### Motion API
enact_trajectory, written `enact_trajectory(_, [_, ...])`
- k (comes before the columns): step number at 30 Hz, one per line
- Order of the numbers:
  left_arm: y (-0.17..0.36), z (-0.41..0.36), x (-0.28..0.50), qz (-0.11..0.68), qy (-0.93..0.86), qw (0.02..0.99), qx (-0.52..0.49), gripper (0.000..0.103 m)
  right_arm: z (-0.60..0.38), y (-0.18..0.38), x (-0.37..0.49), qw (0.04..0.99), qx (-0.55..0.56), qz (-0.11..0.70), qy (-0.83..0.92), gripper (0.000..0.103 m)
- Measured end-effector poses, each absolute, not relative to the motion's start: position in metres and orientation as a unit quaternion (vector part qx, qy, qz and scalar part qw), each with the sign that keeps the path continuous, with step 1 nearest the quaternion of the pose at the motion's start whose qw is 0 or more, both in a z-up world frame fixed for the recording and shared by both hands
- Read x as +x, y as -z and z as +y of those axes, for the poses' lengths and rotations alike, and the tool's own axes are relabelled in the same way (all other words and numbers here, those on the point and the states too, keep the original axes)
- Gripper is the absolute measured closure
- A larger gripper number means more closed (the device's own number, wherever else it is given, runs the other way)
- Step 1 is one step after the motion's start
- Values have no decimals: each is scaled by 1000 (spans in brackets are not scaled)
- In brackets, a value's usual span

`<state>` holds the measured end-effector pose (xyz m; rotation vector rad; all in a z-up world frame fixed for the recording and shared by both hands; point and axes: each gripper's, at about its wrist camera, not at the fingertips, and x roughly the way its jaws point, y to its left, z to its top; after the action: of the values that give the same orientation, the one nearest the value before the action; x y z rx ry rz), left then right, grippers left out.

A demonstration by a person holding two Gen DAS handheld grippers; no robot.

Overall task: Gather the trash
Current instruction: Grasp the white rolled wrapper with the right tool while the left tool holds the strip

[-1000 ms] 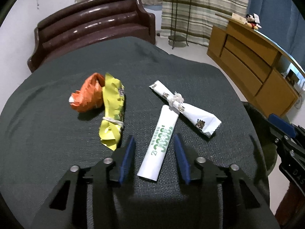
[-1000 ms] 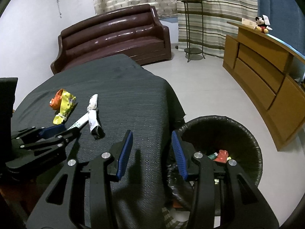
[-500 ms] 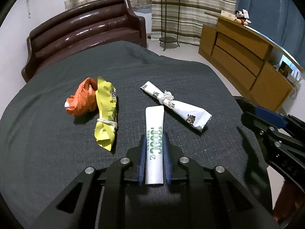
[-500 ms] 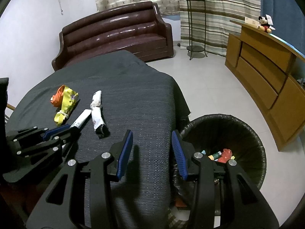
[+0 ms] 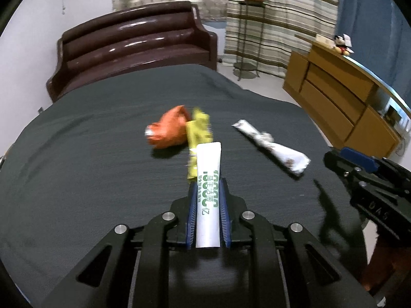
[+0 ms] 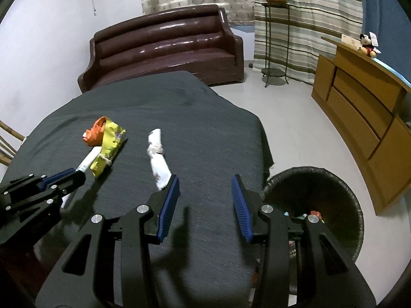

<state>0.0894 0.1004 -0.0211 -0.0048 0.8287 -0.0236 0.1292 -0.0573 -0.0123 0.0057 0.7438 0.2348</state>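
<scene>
My left gripper (image 5: 206, 200) is now clamped on the white sachet (image 5: 208, 172); a second ago its jaws straddled it flat on the dark cloth (image 5: 90, 154). It now sticks up, lifted. My right gripper (image 6: 205, 205) stands half open, empty. Beyond: knotted white wrapper (image 5: 272, 148), yellow wrapper (image 5: 197, 131), orange wrapper (image 5: 168, 132). Next, I judge: bin (image 6: 341, 187).

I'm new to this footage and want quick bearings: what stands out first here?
The left gripper has its jaws shut on a white sachet with green print, above the dark tablecloth. Beyond it lie orange, yellow and white knotted wrappers. A black bin stands past the table's right edge.
</scene>
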Motion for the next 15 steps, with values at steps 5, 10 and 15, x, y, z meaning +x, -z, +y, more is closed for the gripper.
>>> enact_trajectory(5, [24,129,89,403,-22,915,-14,85,-42,13,137,921,-2,369,-123,62])
enact_trajectory(10, [25,155,91,404,-52,913,-26,85,-26,13,146,919,-13,373,-131,62])
enact_trajectory(15, [29,177,92,407,-75,910,-36,85,-13,14,156,915,-22,379,-136,62])
